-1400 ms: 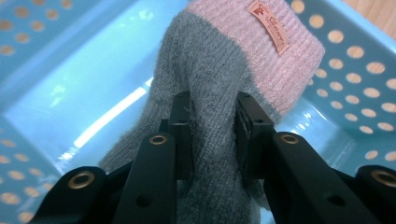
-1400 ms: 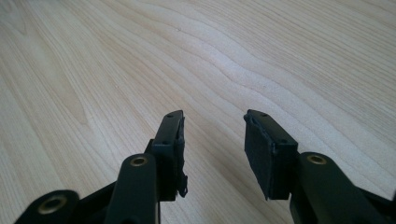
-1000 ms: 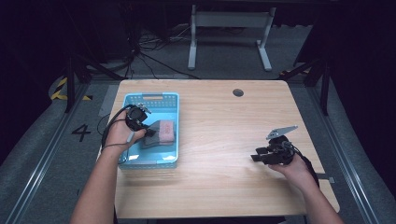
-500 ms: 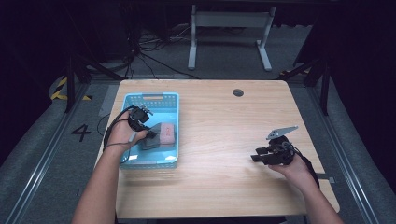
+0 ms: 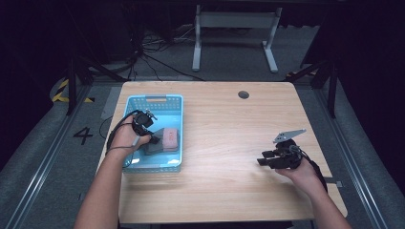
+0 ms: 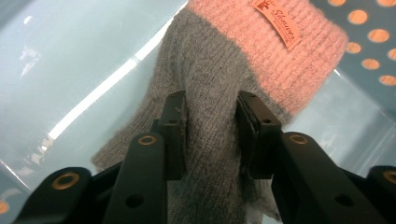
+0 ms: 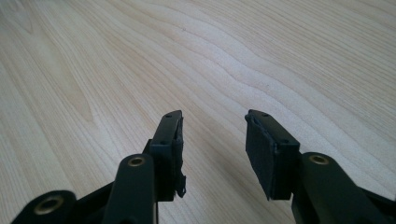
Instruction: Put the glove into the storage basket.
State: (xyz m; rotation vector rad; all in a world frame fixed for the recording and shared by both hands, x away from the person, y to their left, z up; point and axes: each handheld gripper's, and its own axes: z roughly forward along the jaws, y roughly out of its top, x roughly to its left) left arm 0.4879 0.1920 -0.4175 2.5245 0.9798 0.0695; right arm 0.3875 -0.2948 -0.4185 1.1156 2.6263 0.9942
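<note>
High view: a person sits at a wooden table [image 5: 229, 157]. The left gripper [image 5: 154, 139] reaches down into a blue perforated basket [image 5: 155, 99] at that side of the table, its tips on a grey knitted glove with a pink cuff [image 5: 165, 140] lying on the basket floor. The right gripper [image 5: 261, 158] rests well apart, low over bare wood, nothing near its jaws.

Left gripper view: the two black jaws straddle a raised fold of the grey glove [image 6: 210, 116], with the pink cuff and its small label just ahead of the tips. The jaws have just been opening; the knit sits between the pads, touching them at most lightly, so the hold looks released or nearly so. The pale basket floor lies beneath and to either side.

Right gripper view: the right gripper [image 7: 212, 128] stands open and empty, with only wood grain ahead of the pads.

Risk, as a judgement: loose knit can cling to the rough pads. If the left gripper lifts away before the jaws clear the fold, the glove may drag up with it, then drop crumpled or hang over the basket wall. A snagged loop of yarn could also pull the light basket across the table.
</note>
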